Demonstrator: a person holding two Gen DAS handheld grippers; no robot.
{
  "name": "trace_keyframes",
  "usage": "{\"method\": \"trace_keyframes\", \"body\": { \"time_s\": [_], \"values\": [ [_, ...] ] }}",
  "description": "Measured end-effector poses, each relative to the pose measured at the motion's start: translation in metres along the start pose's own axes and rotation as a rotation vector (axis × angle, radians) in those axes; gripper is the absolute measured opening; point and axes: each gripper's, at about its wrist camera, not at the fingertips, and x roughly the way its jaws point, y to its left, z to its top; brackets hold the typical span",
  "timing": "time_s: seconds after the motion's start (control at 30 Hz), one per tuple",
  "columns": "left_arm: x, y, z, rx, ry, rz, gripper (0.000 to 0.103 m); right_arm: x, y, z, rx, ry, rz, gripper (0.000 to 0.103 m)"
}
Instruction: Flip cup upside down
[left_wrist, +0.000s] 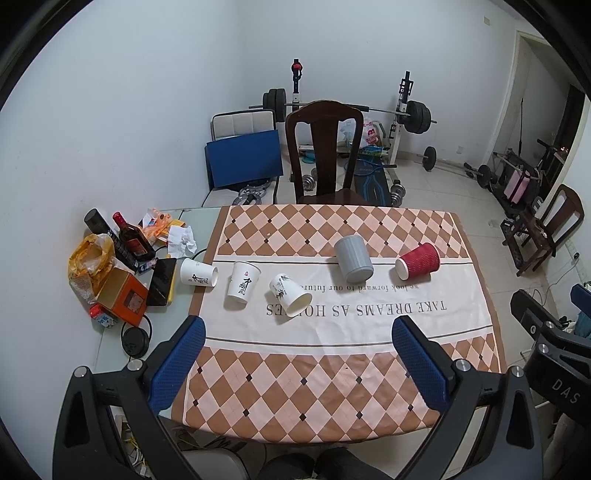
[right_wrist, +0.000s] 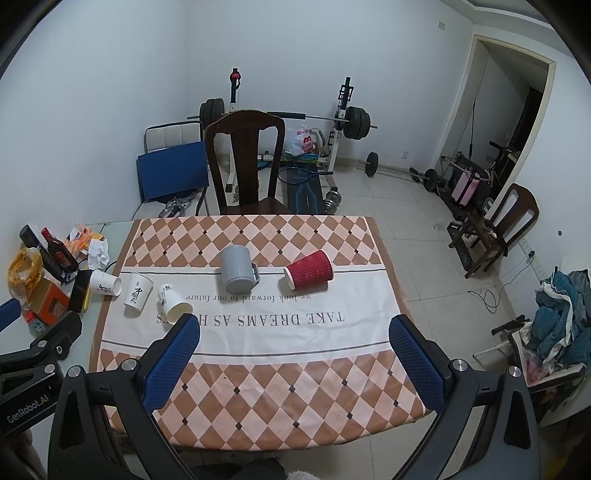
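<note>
Several cups are on the checked tablecloth (left_wrist: 332, 387). A red ribbed paper cup (left_wrist: 418, 261) (right_wrist: 309, 274) lies on its side at the right. A grey mug (left_wrist: 353, 263) (right_wrist: 238, 274) stands mouth down in the middle. A white cup (left_wrist: 290, 294) (right_wrist: 174, 304) lies on its side with its mouth toward me. Another white cup (left_wrist: 242, 282) (right_wrist: 137, 294) stands upright. A third white cup (left_wrist: 198, 277) (right_wrist: 105, 283) lies at the cloth's left edge. My left gripper (left_wrist: 298, 334) and right gripper (right_wrist: 295, 332) are both open and empty, held above the near half of the table.
Bottles (left_wrist: 131, 240), an orange box (left_wrist: 123, 295), bags and crumpled paper crowd the table's left end. A dark wooden chair (left_wrist: 324, 155) stands at the far side. Weights and a bench rack (left_wrist: 402, 118) are behind. The other gripper's body shows at each view's edge (left_wrist: 546, 343).
</note>
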Motion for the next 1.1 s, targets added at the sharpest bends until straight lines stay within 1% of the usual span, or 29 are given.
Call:
{"method": "trace_keyframes", "body": {
  "time_s": [0.37,0.5,0.6,0.63,0.7,0.77,0.87,0.93,0.97,1.03,1.1],
  "values": [
    [0.000,0.000,-0.001,-0.003,-0.001,-0.001,0.103,-0.003,0.002,-0.001,-0.001,-0.002,0.000,0.103],
    [-0.001,-0.001,0.000,-0.007,-0.003,0.003,0.103,0.003,0.000,0.003,0.000,-0.003,0.008,0.103],
    [0.002,-0.002,0.001,-0.013,-0.001,0.018,0.103,0.010,-0.001,0.011,-0.002,0.004,0.024,0.103],
    [0.003,-0.008,0.007,-0.018,0.002,0.027,0.103,0.013,-0.001,0.014,-0.005,0.007,0.030,0.103],
    [0.004,-0.015,0.012,-0.034,0.002,0.056,0.103,0.022,0.000,0.021,-0.009,0.015,0.045,0.103],
    [0.018,-0.012,0.016,-0.063,0.023,0.095,0.103,0.023,0.006,0.018,-0.014,0.028,0.059,0.103],
    [0.046,0.002,0.014,-0.112,0.076,0.169,0.103,0.063,0.022,0.019,-0.039,0.097,0.100,0.103],
    [0.068,0.017,0.009,-0.144,0.120,0.232,0.103,0.100,0.042,0.018,-0.076,0.165,0.137,0.103],
    [0.081,0.027,0.007,-0.162,0.154,0.266,0.103,0.117,0.052,0.015,-0.094,0.197,0.155,0.103],
    [0.102,0.046,-0.002,-0.199,0.202,0.309,0.103,0.151,0.076,0.008,-0.134,0.255,0.196,0.103],
    [0.127,0.071,-0.014,-0.223,0.260,0.349,0.103,0.185,0.106,-0.008,-0.170,0.305,0.211,0.103]
  ]
}}
